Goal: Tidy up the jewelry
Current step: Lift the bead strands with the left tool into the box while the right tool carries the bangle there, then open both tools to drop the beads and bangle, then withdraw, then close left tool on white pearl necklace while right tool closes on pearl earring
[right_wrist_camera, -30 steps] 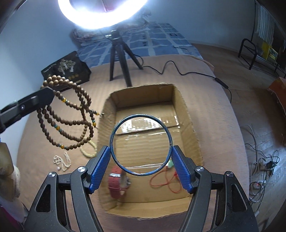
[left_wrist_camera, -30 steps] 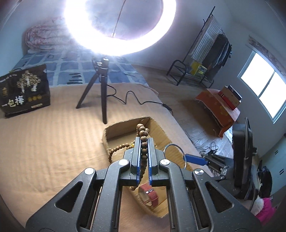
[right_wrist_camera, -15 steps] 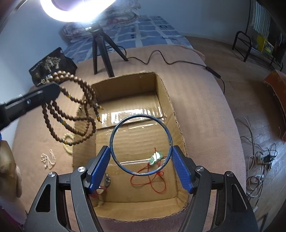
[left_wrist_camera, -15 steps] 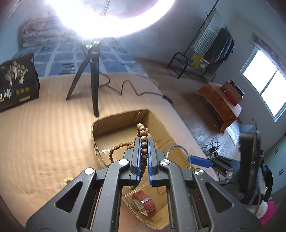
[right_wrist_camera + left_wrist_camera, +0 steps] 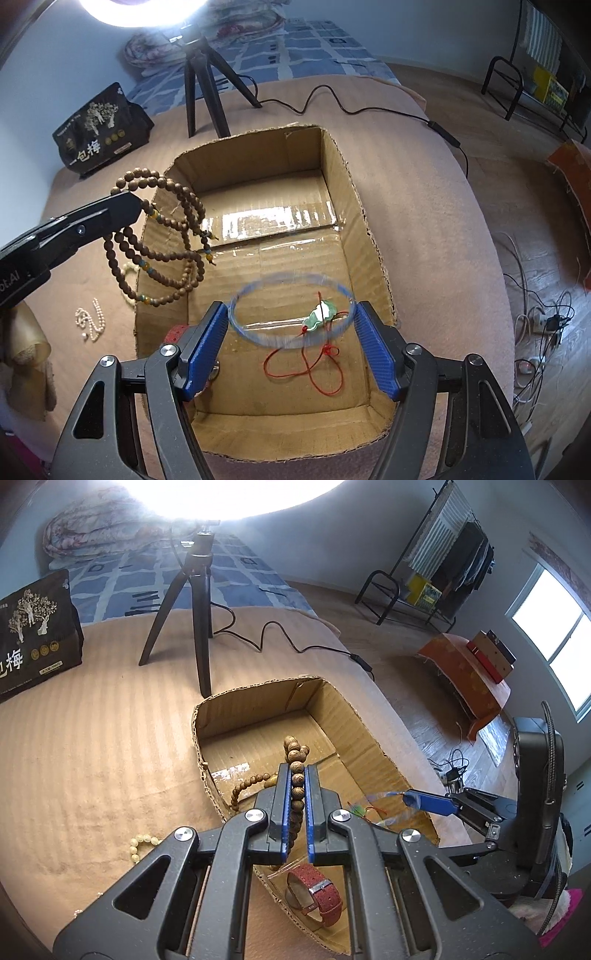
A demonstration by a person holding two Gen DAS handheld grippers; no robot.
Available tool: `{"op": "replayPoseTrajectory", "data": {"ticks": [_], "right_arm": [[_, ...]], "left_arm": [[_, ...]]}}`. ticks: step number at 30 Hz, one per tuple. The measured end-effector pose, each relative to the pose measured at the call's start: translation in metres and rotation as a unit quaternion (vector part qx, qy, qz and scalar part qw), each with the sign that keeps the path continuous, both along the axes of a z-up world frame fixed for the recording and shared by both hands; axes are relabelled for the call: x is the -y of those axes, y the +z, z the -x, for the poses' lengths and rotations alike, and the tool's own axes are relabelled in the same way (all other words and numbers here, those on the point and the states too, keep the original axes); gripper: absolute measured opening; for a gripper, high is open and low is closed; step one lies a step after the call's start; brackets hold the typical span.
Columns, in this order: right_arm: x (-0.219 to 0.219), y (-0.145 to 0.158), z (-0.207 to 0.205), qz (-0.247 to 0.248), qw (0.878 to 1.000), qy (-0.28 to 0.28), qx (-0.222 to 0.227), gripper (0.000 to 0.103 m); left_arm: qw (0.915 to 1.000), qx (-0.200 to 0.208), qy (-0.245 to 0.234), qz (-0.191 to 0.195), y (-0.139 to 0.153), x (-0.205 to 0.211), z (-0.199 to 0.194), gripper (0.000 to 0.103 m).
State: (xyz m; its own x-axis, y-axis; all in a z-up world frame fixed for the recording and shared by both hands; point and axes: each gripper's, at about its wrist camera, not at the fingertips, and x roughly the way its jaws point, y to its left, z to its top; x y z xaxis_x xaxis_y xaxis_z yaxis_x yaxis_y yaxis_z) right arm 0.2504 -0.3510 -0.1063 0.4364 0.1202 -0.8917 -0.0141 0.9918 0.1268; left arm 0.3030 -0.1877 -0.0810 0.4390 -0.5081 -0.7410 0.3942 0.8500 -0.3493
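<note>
A black bag (image 5: 103,129) with gold print sits at the far left of the bed (image 5: 436,229), which is covered by a tan blanket. Nearer, a small white bead string (image 5: 90,323) and a pale yellow bead bracelet (image 5: 142,843) lie on the blanket beside the cardboard box (image 5: 373,236). The left gripper (image 5: 297,775) has its fingers (image 5: 283,794) clenched on a wooden bead necklace (image 5: 162,243), whose loops hang over the left wall of the box, partly inside and partly outside it. Behind the box stands a black tripod (image 5: 201,85) under a bright ring light (image 5: 144,11), with a cable (image 5: 369,110) trailing to the right. Inside the box lie a red watch (image 5: 314,893) at the near left corner and a green pendant (image 5: 319,314) on a red cord (image 5: 306,365). The right gripper (image 5: 291,339) hangs over the near part of the box, and a blue bangle (image 5: 291,310) sits between its fingers (image 5: 207,343), blurred and tilted flat; whether the pads press it or have let go cannot be told. Wires (image 5: 535,317) clutter the floor at the right.
</note>
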Motion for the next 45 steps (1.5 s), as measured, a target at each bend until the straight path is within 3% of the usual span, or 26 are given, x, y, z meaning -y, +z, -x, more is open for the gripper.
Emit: {"op": "replayPoseTrajectory", "data": {"ticks": [3,6,24,36,45], "right_arm": [[-0.001,0.001,0.001,0.003,1.0,-0.002,0.003,0.07],[0.0,0.0,0.002,0.004,1.0,-0.006,0.003,0.07],[-0.02,0.016,0.014,0.018,0.999,0.011,0.039,0.07],[-0.057,0.047,0.026,0.019,0.991,0.047,0.121,0.071],[-0.089,0.05,0.022,0.008,0.991,0.078,0.106,0.071]], "left_arm": [[1.0,0.002,-0.004,-0.001,0.001,0.0,0.001,0.006],[0.9999,0.007,-0.003,-0.007,0.004,-0.001,0.003,0.024],[0.9993,0.022,0.012,-0.029,0.018,-0.035,0.021,0.024],[0.9951,0.05,0.022,-0.083,0.03,-0.102,0.043,0.024],[0.9951,0.018,0.05,-0.083,0.012,-0.162,0.055,0.024]]}}
